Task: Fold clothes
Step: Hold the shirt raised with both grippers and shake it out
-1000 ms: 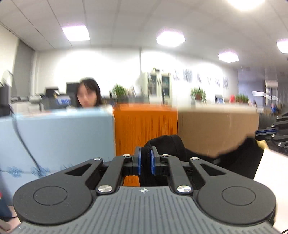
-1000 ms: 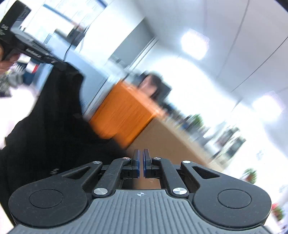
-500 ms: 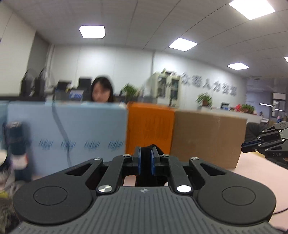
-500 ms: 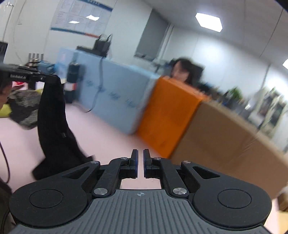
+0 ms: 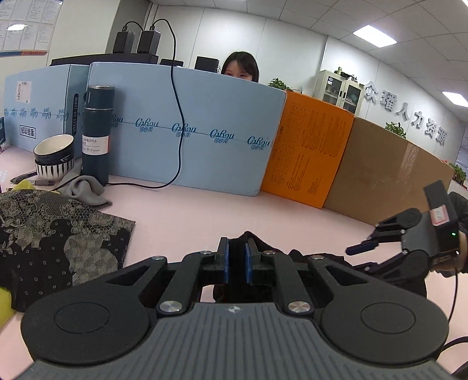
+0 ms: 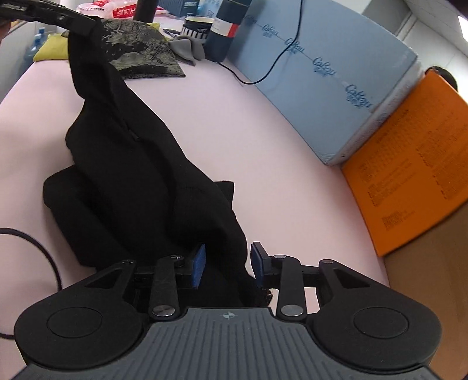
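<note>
A black garment (image 6: 140, 175) lies bunched on the pink table (image 6: 263, 140), stretched between both grippers. My left gripper (image 5: 237, 263) is shut on one end of it; in the right wrist view that gripper (image 6: 73, 22) holds the cloth up at the top left. My right gripper (image 6: 228, 264) is open, its blue pads apart on either side of the garment's other end, which lies between them. It also shows in the left wrist view (image 5: 380, 254), low over the table at the right.
A folded black lace garment (image 5: 52, 233) lies at the left. Behind it are a grey cloth (image 5: 84, 190), stacked bowls (image 5: 54, 156) and a dark bottle (image 5: 96, 134). Blue (image 5: 187, 128), orange (image 5: 307, 152) and brown boxes (image 5: 386, 172) wall the table's far side. A cable (image 5: 178, 122) hangs down.
Both grippers have come down from high in the air to the table with the black garment. The right gripper's jaws were shut and have now opened around the cloth.
</note>
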Demonstrator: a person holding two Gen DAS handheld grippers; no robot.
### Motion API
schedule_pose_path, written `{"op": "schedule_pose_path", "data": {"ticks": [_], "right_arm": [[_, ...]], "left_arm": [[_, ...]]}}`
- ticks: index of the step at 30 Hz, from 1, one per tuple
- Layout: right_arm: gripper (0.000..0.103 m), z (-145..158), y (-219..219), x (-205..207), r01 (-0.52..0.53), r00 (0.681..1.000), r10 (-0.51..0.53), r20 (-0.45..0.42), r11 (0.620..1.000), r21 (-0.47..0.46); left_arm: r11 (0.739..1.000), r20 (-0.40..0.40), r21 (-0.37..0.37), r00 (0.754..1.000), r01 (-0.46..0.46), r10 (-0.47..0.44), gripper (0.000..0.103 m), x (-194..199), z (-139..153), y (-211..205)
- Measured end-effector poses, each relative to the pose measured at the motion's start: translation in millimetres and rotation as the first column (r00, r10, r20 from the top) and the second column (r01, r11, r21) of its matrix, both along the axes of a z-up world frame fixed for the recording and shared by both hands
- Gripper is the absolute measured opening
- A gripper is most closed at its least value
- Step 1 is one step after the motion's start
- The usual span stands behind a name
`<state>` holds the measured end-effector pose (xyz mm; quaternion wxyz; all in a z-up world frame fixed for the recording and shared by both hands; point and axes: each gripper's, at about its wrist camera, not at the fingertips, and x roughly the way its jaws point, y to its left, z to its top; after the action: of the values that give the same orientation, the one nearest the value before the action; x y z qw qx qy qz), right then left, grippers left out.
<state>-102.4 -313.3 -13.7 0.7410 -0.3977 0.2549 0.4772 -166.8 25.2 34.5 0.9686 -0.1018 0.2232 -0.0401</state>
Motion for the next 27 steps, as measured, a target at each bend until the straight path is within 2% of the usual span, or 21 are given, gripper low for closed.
{"op": "schedule_pose_path", "data": {"ticks": [1, 4, 6, 8, 9, 12, 15, 17, 20, 22, 25, 27], "right_arm": [[0.041, -1.6, 3.0, 2.7, -0.011, 1.000, 0.011, 0.000, 1.000, 0.003], [0.052, -3.6, 9.9, 5.8, -0.066, 0.998, 0.066, 0.003, 0.997, 0.026], [0.052, -4.8, 14.1, 6.2, -0.095, 0.995, 0.095, -0.009, 0.995, 0.033], [0.014, -5.3, 18.6, 9.1, -0.071, 0.995, 0.073, -0.069, 0.997, 0.024], [0.002, -3.6, 19.1, 8.9, -0.048, 0.995, 0.051, -0.083, 0.998, 0.032], [0.002, 14.3, 10.6, -2.6, -0.002, 0.999, 0.007, -0.048, 0.995, 0.101], [0.002, 53.0, -6.7, -23.7, 0.038, 0.996, -0.053, 0.070, 0.979, 0.201], [0.002, 85.5, -19.6, -37.5, 0.054, 0.981, -0.101, 0.165, 0.961, 0.271], [0.002, 137.0, -38.4, -58.6, 0.056, 0.940, -0.172, 0.294, 0.929, 0.365], [0.002, 170.8, -50.5, -75.2, 0.040, 0.900, -0.215, 0.379, 0.908, 0.417], [0.002, 213.9, -69.0, -106.7, -0.001, 0.821, -0.277, 0.498, 0.874, 0.487], [0.002, 237.6, -81.4, -129.2, -0.024, 0.761, -0.336, 0.554, 0.840, 0.543]], "left_arm": [[1.000, -0.005, 0.000, 1.000, 0.002, -0.002, 0.010, -0.5, -0.9, -0.3], [1.000, -0.021, 0.003, 1.000, 0.006, -0.006, 0.010, 0.2, -2.8, -2.3], [1.000, -0.030, 0.001, 1.000, 0.008, -0.008, 0.010, 1.7, -4.8, -4.0], [1.000, -0.035, -0.001, 0.999, 0.014, -0.014, 0.010, 3.8, -6.6, -4.9], [1.000, -0.034, -0.001, 0.999, 0.017, -0.017, 0.010, 4.5, -6.8, -5.7], [1.000, -0.004, 0.005, 1.000, 0.018, -0.018, 0.010, 4.3, -2.1, -7.2], [1.000, 0.097, 0.028, 0.995, 0.005, -0.008, 0.010, -0.4, 17.3, -8.9], [0.999, 0.179, 0.040, 0.984, -0.002, -0.005, 0.010, -2.4, 37.1, -9.8], [1.000, 0.301, 0.031, 0.954, 0.002, -0.012, 0.010, -5.0, 71.7, -11.2], [0.999, 0.388, 0.027, 0.921, 0.019, -0.028, 0.010, -9.5, 97.3, -14.0], [0.999, 0.522, 0.024, 0.852, 0.041, -0.048, 0.010, -22.7, 134.8, -18.1], [0.998, 0.606, 0.021, 0.794, 0.057, -0.058, 0.010, -35.5, 157.1, -19.4]]}}
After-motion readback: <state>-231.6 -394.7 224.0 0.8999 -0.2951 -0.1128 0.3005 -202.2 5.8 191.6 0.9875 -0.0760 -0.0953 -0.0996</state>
